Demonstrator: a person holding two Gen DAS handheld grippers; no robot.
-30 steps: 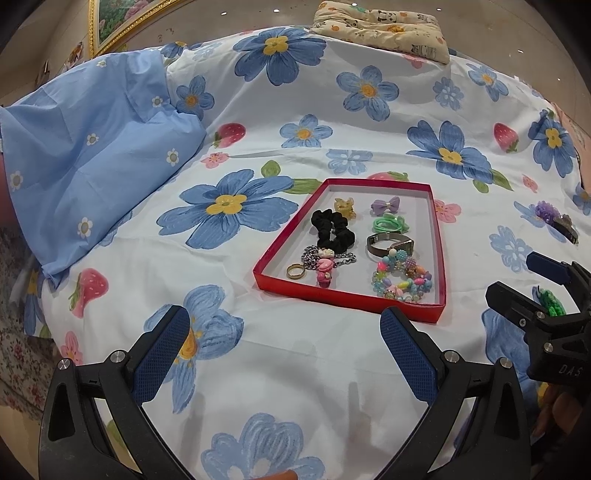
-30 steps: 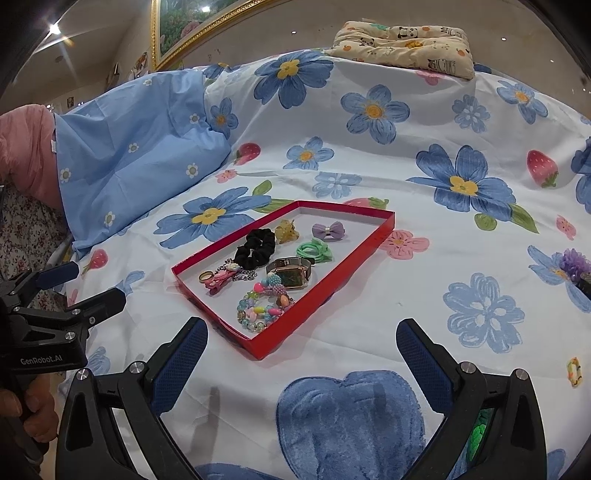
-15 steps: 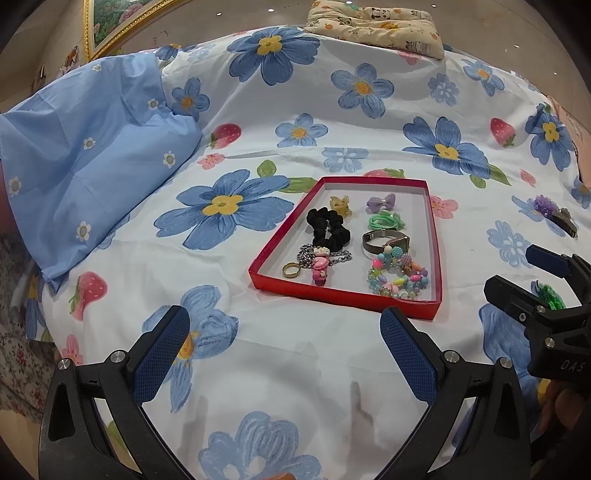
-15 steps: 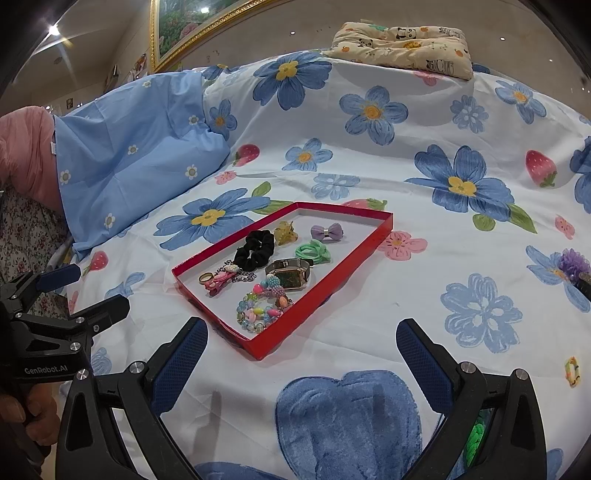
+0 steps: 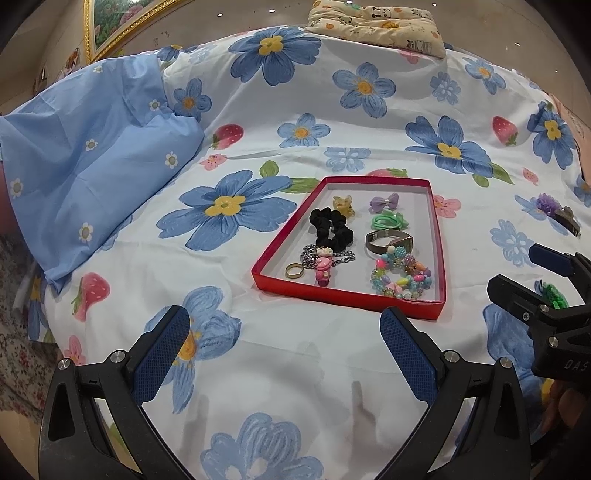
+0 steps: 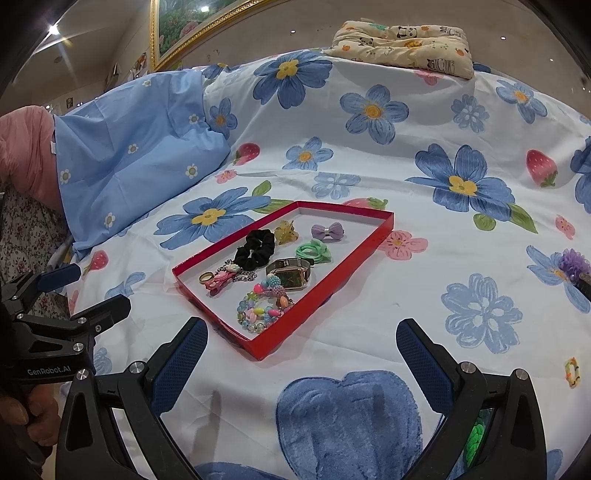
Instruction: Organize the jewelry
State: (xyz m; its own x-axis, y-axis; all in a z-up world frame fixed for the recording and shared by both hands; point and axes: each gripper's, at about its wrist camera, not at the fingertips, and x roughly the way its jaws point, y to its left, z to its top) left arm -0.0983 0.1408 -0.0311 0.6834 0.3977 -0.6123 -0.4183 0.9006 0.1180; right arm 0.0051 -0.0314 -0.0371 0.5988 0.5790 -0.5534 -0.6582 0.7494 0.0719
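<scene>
A red tray lies on the flowered bedspread. It holds a black scrunchie, a watch, a bead bracelet, a gold ring, a purple bow, green hair ties and other pieces. My left gripper is open and empty, hovering short of the tray's near edge. My right gripper is open and empty, right of the tray's near corner. Loose pieces lie on the spread to the right: a purple flower clip, a small coloured ring and a green piece.
A light blue pillow lies to the left. A cream patterned cushion sits at the far edge of the bed. A gold picture frame hangs on the wall behind. Each gripper shows at the edge of the other's view.
Both grippers have stayed open and nearly still. The views shifted only slightly; the tray and its pieces have not moved.
</scene>
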